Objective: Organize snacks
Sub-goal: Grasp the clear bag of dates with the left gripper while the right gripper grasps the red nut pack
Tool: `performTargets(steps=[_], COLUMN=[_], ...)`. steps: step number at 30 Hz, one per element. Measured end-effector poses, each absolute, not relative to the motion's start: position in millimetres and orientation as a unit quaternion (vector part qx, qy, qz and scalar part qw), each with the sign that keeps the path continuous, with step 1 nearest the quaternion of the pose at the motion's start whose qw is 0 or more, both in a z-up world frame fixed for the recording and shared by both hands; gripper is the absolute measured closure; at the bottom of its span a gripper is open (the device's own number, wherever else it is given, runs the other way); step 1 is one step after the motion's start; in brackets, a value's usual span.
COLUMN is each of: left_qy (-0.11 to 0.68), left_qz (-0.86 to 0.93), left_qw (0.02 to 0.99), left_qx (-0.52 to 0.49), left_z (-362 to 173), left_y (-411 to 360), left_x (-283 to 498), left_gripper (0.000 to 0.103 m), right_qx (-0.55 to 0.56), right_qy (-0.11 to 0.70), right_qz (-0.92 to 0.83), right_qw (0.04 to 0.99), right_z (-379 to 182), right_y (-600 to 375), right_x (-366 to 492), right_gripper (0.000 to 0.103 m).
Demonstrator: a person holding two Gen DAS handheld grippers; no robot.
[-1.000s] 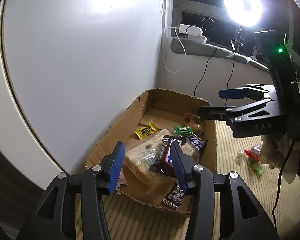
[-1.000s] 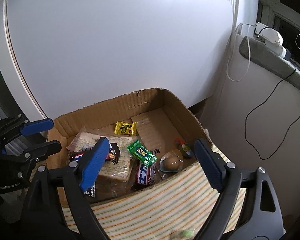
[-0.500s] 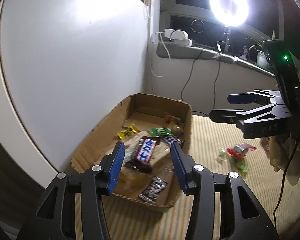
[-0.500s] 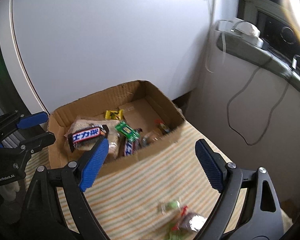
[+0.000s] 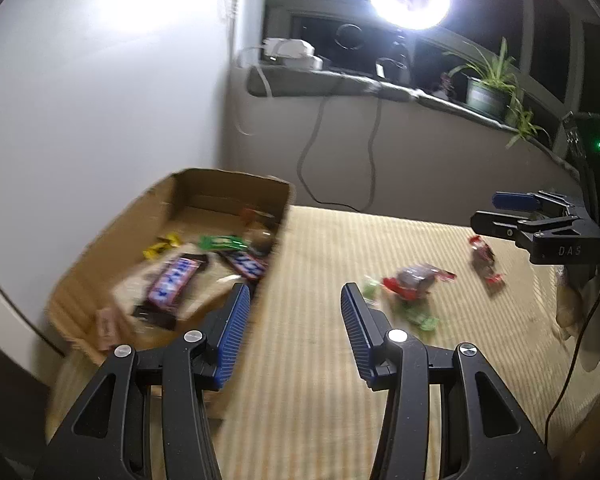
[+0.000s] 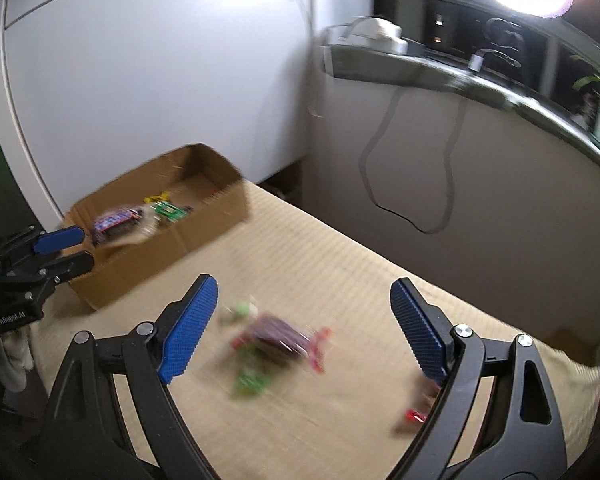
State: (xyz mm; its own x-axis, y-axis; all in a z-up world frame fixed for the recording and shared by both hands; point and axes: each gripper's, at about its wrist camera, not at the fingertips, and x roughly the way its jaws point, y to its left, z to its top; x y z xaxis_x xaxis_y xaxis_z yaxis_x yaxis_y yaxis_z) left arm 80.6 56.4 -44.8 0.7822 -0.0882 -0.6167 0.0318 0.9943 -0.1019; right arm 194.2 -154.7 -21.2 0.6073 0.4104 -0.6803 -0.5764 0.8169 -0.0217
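Left gripper (image 5: 292,316) is partly open w/ nothing held, over the striped mat (image 5: 312,360) beside the cardboard box (image 5: 84,272) of snacks. Right gripper (image 6: 304,320) is wide open, empty, above a blurred red-and-green snack pile (image 6: 276,344) on the mat.

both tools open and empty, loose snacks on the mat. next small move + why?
Probably lower the open right tool onto the red-and-purple wrapped snack lying on the striped beige mat and close on it. It lies between the fingers, outside the brown cardboard box that holds other snacks. The left tool is open and empty near the box. Frames are blurred, so the alignment is uncertain.
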Motion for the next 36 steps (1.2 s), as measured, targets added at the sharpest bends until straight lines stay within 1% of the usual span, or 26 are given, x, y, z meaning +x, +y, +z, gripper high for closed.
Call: performTargets(steps=[10, 11, 12, 15, 19, 28, 34, 36], left_qy=[0.364, 0.368, 0.372, 0.387, 0.406, 0.423, 0.407, 0.405], left_qz=[-0.089, -0.094, -0.099, -0.116, -0.132, -0.137, -0.132, -0.135], left_qw=[0.926, 0.924, 0.922, 0.914, 0.903, 0.892, 0.902, 0.903], left_qx=[-0.049, -0.048, -0.047, -0.047, -0.052, -0.074, -0.057, -0.046], left_z=[-67, -70, -72, -82, -93, -103, -91, -89], left_y=[12, 7, 2, -13, -29, -36, -39, -43], left_x=[93, 94, 95, 100, 107, 120, 130, 137], left_gripper=[0.057, 0.057, 0.057, 0.057, 0.057, 0.057, 0.057, 0.05], right_qx=[-0.088, -0.085, -0.084, -0.076, -0.07, -0.064, -0.037, -0.035], right_qy=[0.378, 0.385, 0.391, 0.415, 0.434, 0.446, 0.448, 0.449], right_qz=[0.209, 0.203, 0.202, 0.201, 0.196, 0.188, 0.189, 0.188], right_qw=[0.898, 0.896, 0.894, 0.884, 0.877, 0.873, 0.873, 0.873], right_z=[-49, -54, -59, -74, -92, -104, -102, -103], right_y=[-245, -253, -257, -265, -271, -270, -274, -273], right_x=[180, 179, 178, 179, 184, 206, 227, 232], right_gripper=[0.013, 0.014, 0.019, 0.028, 0.033, 0.033, 0.033, 0.033])
